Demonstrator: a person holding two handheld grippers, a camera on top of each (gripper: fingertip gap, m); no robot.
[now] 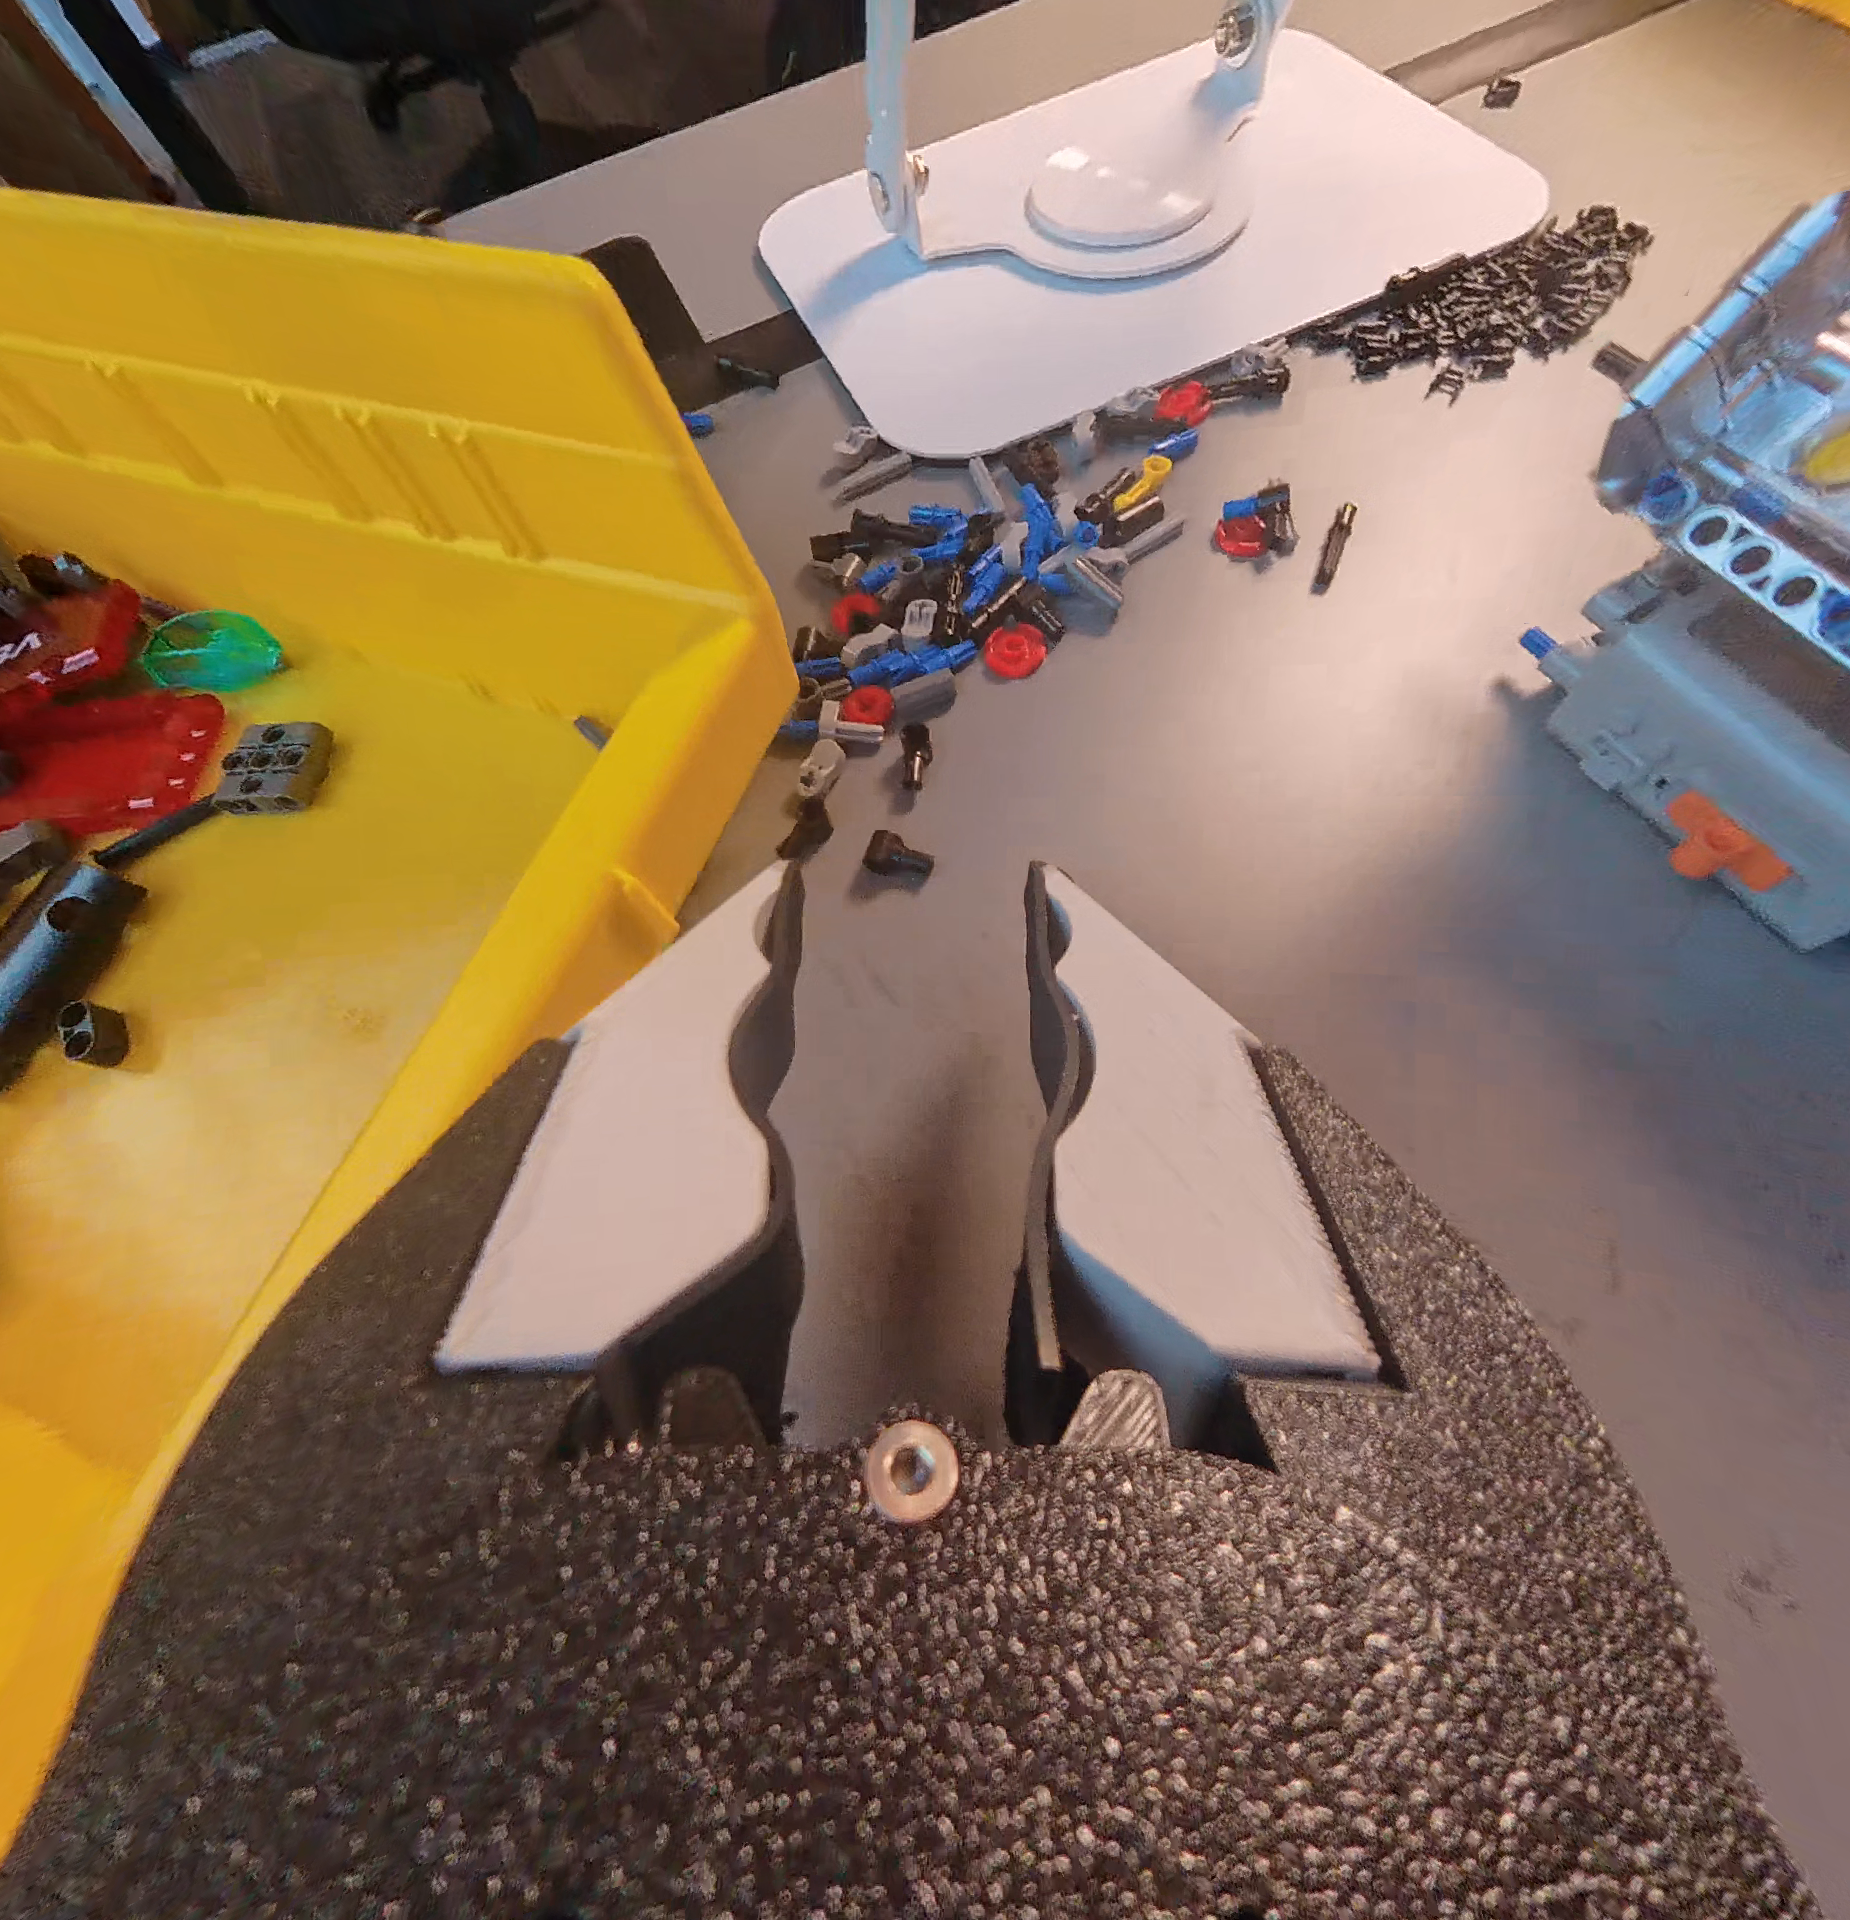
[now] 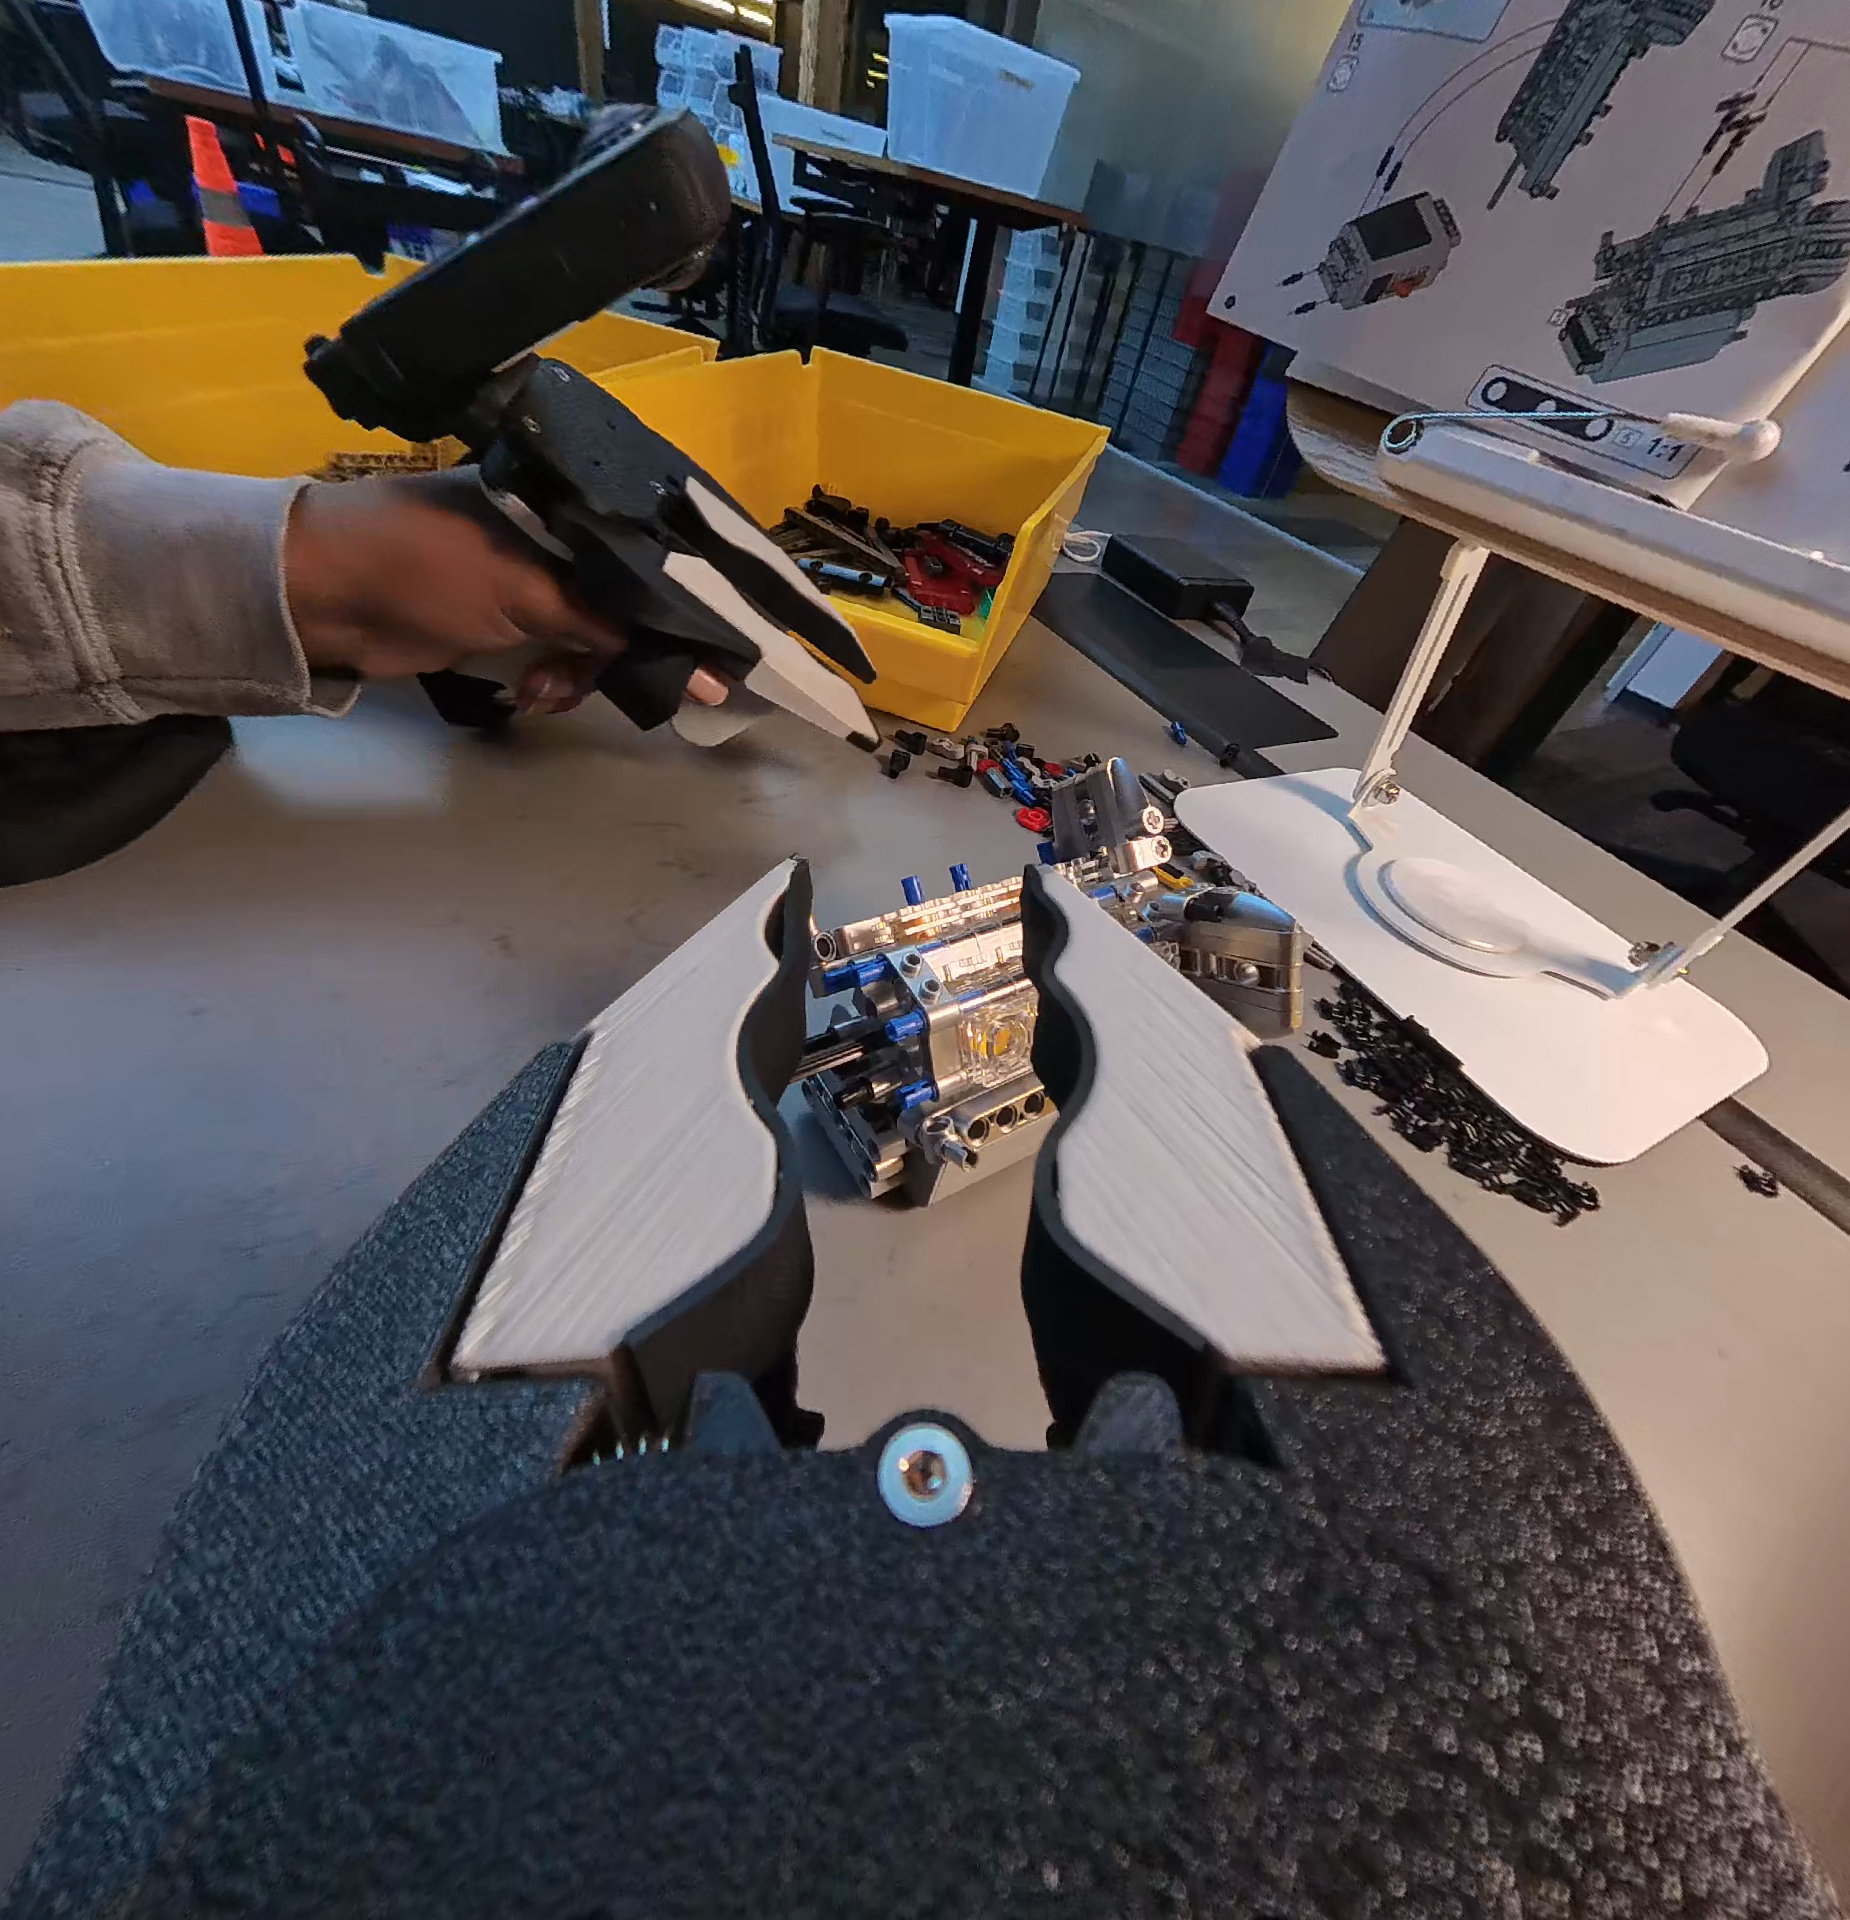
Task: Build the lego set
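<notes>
A yellow bin (image 1: pixel 401 582) stands left on the table (image 1: pixel 1316 935). Beside it the left gripper (image 1: pixel 910 883), jaws apart and empty, nears scattered small parts (image 1: pixel 962 592). The right gripper (image 2: pixel 913 883), jaws apart, hovers before a grey block model (image 2: pixel 942 1049).

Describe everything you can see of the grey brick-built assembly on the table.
The grey brick-built assembly lies on the grey table, seen between the open right gripper fingers, untouched. It looks like plastic: grey beams with round holes, blue and black pins protruding, a clear panel over a yellow part, and an orange switch on one end.
</notes>
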